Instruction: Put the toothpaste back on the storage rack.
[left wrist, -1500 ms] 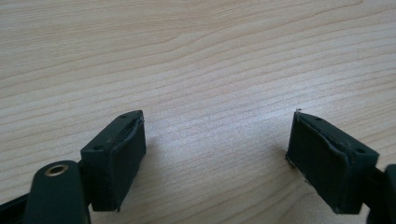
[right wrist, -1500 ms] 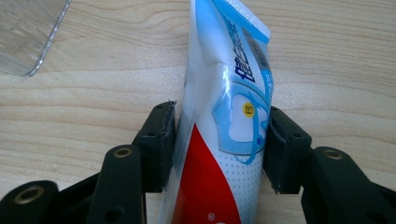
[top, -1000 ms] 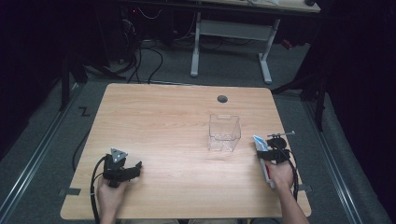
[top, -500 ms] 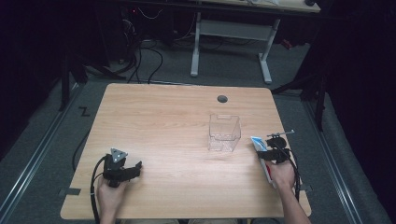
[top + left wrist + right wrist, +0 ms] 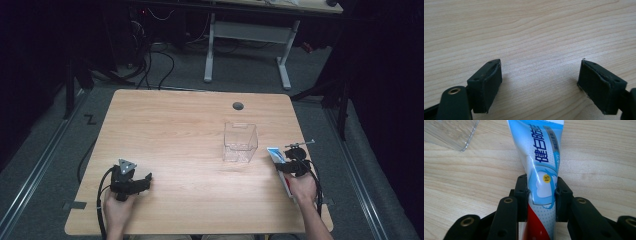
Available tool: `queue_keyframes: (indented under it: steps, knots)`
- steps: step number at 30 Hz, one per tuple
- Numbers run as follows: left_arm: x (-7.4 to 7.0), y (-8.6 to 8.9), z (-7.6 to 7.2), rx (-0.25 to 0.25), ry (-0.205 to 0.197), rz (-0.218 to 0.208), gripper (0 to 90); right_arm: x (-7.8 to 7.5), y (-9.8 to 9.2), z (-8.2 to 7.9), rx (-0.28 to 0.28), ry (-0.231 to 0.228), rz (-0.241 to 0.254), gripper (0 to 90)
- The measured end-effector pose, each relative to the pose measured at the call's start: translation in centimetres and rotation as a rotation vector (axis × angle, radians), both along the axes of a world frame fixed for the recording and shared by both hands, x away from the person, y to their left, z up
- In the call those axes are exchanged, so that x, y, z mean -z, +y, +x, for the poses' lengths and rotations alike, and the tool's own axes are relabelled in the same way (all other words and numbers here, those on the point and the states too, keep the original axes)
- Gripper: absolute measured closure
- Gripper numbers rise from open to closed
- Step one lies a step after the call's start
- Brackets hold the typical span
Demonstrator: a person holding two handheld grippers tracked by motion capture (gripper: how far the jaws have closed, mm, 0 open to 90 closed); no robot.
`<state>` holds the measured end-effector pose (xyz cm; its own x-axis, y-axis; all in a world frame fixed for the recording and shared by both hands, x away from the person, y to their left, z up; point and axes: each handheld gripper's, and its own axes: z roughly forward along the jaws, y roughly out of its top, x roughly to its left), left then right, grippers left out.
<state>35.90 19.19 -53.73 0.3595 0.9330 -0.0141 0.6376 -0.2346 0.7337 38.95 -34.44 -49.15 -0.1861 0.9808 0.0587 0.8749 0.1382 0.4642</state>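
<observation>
At the table's near right edge, your right gripper (image 5: 541,192) pinches a soft, glossy toothpaste tube (image 5: 541,157) mid-body, likely for carrying to the clear, hard-walled plastic box (image 5: 240,141) just left. Your left gripper (image 5: 540,85) rests spread over bare wood-grain table (image 5: 170,130), near left.

A lab or recording workspace, by the look of it; a light wood-grain desk (image 5: 190,135) with a round cable grommet (image 5: 238,106) stands on grey carpet (image 5: 45,165) in a dim room; metal floor rails (image 5: 37,165) run along both sides of it; loose black cables (image 5: 150,60) lie tangled on the floor beyond; a second desk with white metal legs (image 5: 210,50) stands behind; the surroundings fall off into darkness, with only the worktop lit.
</observation>
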Motion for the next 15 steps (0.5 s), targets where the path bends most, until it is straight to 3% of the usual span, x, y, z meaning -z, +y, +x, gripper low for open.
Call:
queue_keyframes:
  steps: [15]
  knots:
    - [0.0, 0.0, 0.0, 0.0, 0.0, 0.0, 19.2, -2.0, -0.1, -0.4, -0.023, -0.064, 0.024, 70.2]
